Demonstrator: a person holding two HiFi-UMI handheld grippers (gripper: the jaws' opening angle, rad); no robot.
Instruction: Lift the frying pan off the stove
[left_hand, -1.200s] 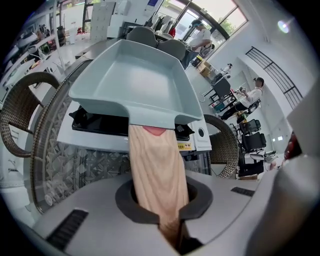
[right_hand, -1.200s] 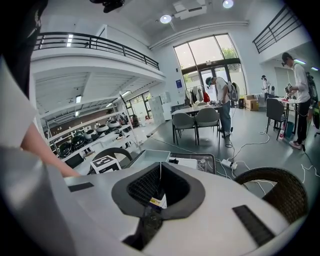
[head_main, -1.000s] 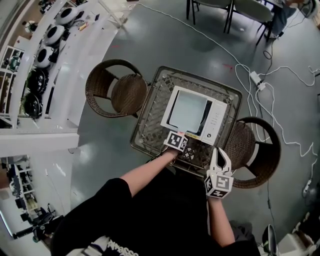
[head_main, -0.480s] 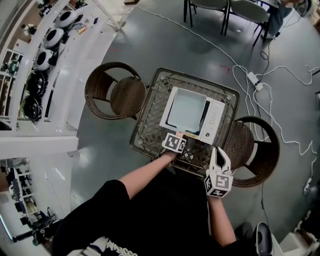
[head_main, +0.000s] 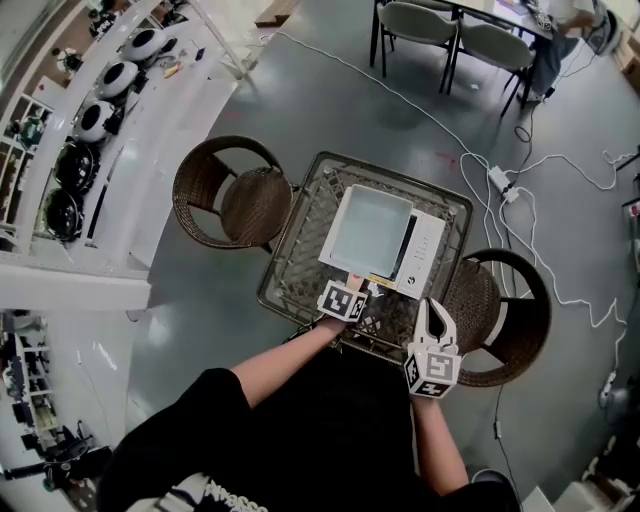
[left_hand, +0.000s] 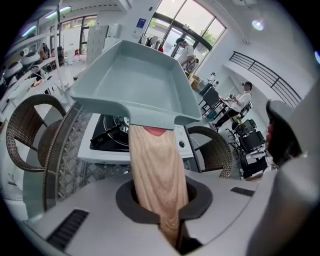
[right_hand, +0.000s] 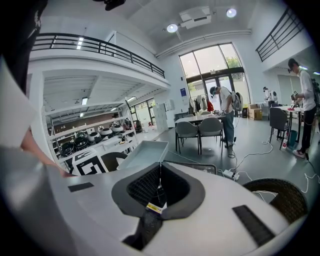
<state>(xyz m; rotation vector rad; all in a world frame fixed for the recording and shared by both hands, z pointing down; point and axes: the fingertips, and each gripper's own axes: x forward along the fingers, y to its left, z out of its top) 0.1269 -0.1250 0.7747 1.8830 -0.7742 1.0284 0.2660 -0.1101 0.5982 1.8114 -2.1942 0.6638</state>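
Note:
A square pale grey-blue frying pan (head_main: 372, 230) with a light wooden handle (left_hand: 156, 170) hangs over the white stove (head_main: 428, 250). In the left gripper view the pan (left_hand: 135, 82) is clear of the black burner (left_hand: 112, 131), which shows underneath it. My left gripper (head_main: 352, 285) is shut on the wooden handle, which runs between its jaws (left_hand: 162, 205). My right gripper (head_main: 436, 308) hovers at the table's near right corner, shut, with nothing between its pads (right_hand: 156, 195). From there the pan (right_hand: 145, 152) shows ahead to the left.
The stove stands on a wicker-framed table (head_main: 300, 255). One brown wicker chair (head_main: 235, 195) sits at its left and another (head_main: 500, 315) at its right. White cables and a power strip (head_main: 505, 175) lie on the grey floor. A white shelf unit (head_main: 90, 150) lines the left.
My left gripper has risen with the pan's handle, so the pan sits higher over the stove. My right gripper has stayed put.

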